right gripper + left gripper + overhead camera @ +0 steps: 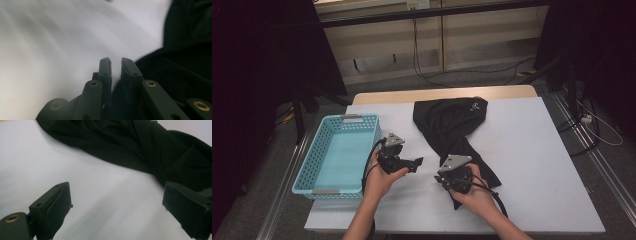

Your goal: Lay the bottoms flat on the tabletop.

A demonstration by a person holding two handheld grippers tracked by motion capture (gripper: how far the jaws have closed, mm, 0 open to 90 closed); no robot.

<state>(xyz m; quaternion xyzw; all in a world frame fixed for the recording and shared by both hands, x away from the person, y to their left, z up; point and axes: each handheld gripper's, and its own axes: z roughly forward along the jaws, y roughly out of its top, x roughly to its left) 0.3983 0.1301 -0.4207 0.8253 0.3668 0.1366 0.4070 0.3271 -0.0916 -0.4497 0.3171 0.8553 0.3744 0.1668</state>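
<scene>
- Black garment [452,130]: laid crumpled on the white table [532,165], spread from the far middle edge down toward five o'clock, where a narrow end is reached by the right gripper; a small pale logo is seen near its far edge; in the left gripper view the cloth [140,147] is seen at twelve to two o'clock, beyond the jaws.
- Right gripper [451,181]: held in the person's right hand at the garment's near end, at about six o'clock of the table; jaws seen drawn nearly together with a thin slit between them in the right gripper view [115,65]; dark cloth [185,62] lies at three o'clock just beside the jaws; whether cloth is pinched cannot be told.
- Left gripper [414,162]: held in the left hand, at nine o'clock of the right gripper; jaws spread wide [117,207], bare table between them, nothing held.
- Turquoise basket [323,172]: perforated walls; set at the table's nine o'clock edge, just beside the left hand.
</scene>
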